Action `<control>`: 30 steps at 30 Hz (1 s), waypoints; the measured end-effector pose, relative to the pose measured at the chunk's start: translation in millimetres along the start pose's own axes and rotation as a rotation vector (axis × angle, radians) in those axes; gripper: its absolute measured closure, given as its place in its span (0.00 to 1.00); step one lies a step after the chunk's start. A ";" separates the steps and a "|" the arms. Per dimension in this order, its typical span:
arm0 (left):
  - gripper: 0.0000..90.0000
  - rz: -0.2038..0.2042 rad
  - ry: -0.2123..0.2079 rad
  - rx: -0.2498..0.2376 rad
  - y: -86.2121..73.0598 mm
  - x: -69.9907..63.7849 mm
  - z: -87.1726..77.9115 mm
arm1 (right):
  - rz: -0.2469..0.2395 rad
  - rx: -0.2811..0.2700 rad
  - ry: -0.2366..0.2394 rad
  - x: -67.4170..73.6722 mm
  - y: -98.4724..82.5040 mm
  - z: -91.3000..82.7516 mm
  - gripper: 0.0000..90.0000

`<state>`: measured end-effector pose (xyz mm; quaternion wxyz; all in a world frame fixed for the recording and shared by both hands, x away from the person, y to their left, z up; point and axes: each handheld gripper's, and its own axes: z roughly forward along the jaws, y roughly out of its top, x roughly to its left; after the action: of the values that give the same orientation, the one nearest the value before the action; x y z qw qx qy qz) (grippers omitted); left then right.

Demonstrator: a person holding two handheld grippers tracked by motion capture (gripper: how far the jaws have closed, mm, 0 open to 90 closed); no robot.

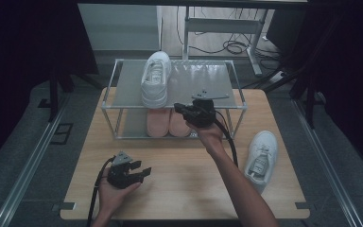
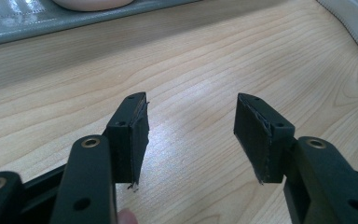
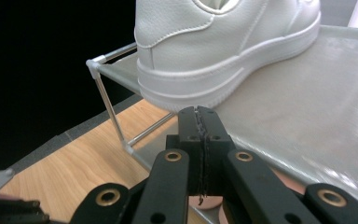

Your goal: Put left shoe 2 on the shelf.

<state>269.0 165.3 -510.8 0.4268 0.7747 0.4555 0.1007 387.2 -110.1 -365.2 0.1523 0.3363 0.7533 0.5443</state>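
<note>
A white sneaker [image 1: 155, 77] stands on the top shelf of a small metal-framed rack [image 1: 227, 107], heel toward me; its heel [image 3: 191, 60] looms just beyond my right gripper's tips. My right gripper [image 1: 178, 109] hovers at the rack's front edge, shut with nothing between its jaws [image 3: 199, 116]. A second white sneaker [image 1: 261, 158] lies on the wooden table [image 1: 179, 189] at the right. A pair of pink shoes [image 1: 168, 124] sits on the lower shelf. My left gripper [image 1: 143, 172] rests low on the table near the front left, open and empty [image 2: 191, 135].
The rack takes up the back half of the table. Black cables trail from both grippers. Beyond the table are a desk frame and floor cables [image 1: 231, 46]. Dark curtains close in on both sides.
</note>
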 end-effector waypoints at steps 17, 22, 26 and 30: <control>0.50 -0.014 0.002 0.005 -1.4 0.9 1.8 | 0.019 0.021 -0.026 -13.0 -44.7 -47.8 0.99; 0.50 -0.014 0.001 0.001 -1.3 2.0 0.3 | 0.021 0.026 -0.043 -16.9 -60.0 -60.7 0.99; 0.51 -0.017 0.003 0.001 -1.2 2.7 -0.1 | 0.032 0.026 -0.059 -21.1 -73.2 -71.8 0.99; 0.51 -0.020 0.004 -0.001 -1.2 2.5 -0.2 | 0.037 0.039 -0.073 -24.1 -87.5 -81.2 0.99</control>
<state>269.6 167.7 -512.1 0.4272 0.7697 0.4642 0.0983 326.5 -200.5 -419.9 0.1629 0.3725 0.7514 0.5197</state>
